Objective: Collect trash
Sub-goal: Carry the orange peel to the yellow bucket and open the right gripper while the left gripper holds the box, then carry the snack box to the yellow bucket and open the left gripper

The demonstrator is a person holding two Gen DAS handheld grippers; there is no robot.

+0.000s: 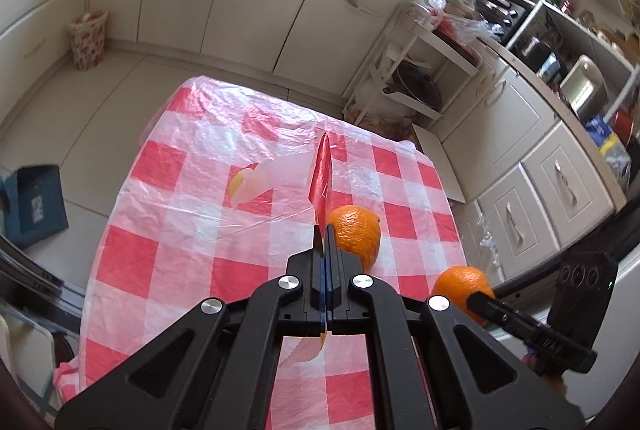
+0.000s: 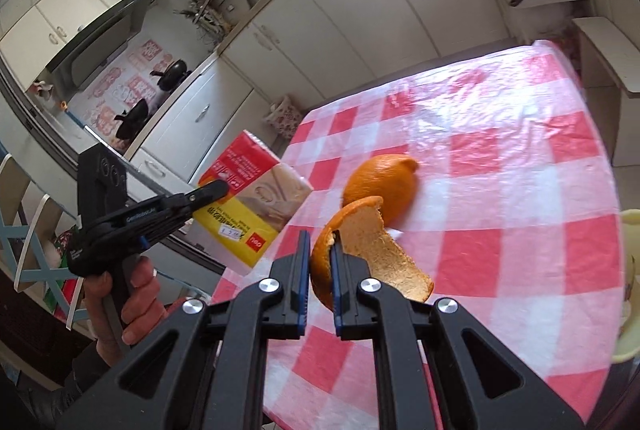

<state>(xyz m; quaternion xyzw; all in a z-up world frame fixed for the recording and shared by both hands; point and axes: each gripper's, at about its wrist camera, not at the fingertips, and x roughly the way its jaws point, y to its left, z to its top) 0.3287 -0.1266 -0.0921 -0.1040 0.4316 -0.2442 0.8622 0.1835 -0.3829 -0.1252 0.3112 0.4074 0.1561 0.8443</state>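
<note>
My left gripper (image 1: pixel 325 232) is shut on a flat red and yellow packet (image 1: pixel 321 176), seen edge-on in the left wrist view. The right wrist view shows that packet (image 2: pixel 250 202) broadside, held by the left gripper (image 2: pixel 218 189) off the table's left edge. My right gripper (image 2: pixel 320 258) is shut on a curled piece of orange peel (image 2: pixel 372 246), lifted above the table; the same peel (image 1: pixel 460 282) shows in the left wrist view. A second orange peel (image 2: pixel 380 182) (image 1: pixel 356 230) lies on the red-checked tablecloth (image 2: pixel 500 158). A pale plastic item with a yellow end (image 1: pixel 256 182) lies farther back.
A flowered waste basket (image 1: pixel 88 38) (image 2: pixel 286 118) stands on the floor by the cabinets. A blue box (image 1: pixel 36 202) lies on the floor at left. A white rack holding a pot (image 1: pixel 408 86) stands past the table's far right corner. A hand (image 2: pixel 132 294) grips the left gripper's handle.
</note>
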